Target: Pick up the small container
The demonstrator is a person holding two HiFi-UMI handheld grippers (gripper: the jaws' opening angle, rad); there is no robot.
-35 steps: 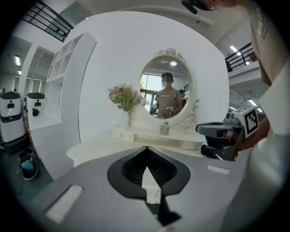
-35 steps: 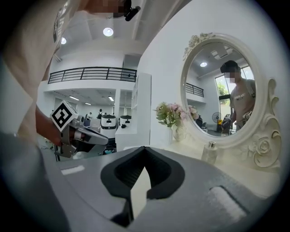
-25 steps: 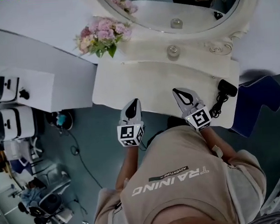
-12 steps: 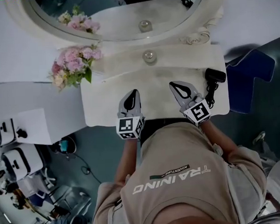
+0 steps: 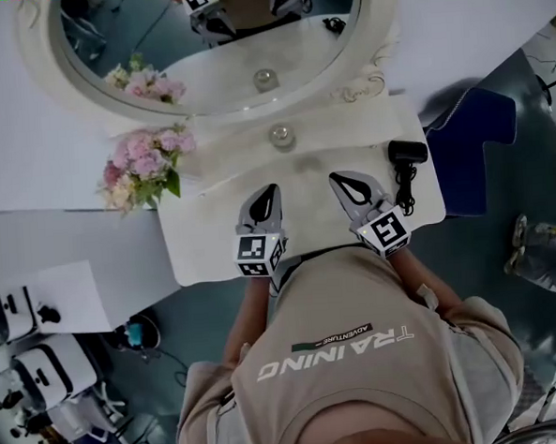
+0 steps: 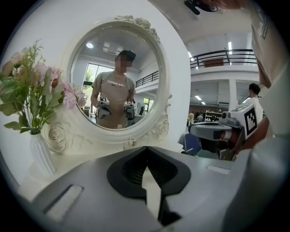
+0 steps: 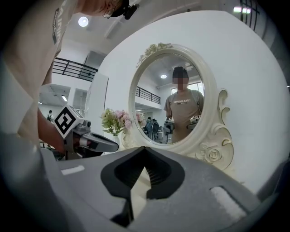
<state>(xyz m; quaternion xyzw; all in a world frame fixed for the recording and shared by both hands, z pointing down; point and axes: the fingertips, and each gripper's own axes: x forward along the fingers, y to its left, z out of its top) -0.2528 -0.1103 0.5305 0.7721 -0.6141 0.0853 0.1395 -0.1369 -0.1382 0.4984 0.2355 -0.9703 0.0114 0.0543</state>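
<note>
The small container (image 5: pixel 281 136), a clear jar with a round lid, stands at the back of the white vanity table (image 5: pixel 214 244), just under the oval mirror (image 5: pixel 154 36). In the left gripper view the small container (image 6: pixel 132 142) peeks out just beyond the jaw tips. My left gripper (image 5: pixel 269 190) hovers over the table's front half, shut and empty. To its right my right gripper (image 5: pixel 335 177) is level with it, also shut with nothing in it. Both point toward the jar, a short way off from it. The right gripper view does not show the jar.
A vase of pink flowers (image 5: pixel 143 168) stands at the table's left end. A black corded device (image 5: pixel 405 152) lies at the right end. A blue chair (image 5: pixel 470 144) sits beyond the table's right edge. The mirror frame's carved base rises right behind the jar.
The view has swung so that the table and mirror sit more central. Both grippers now reach further over the tabletop, closer to the jar. Their jaws stay shut.
</note>
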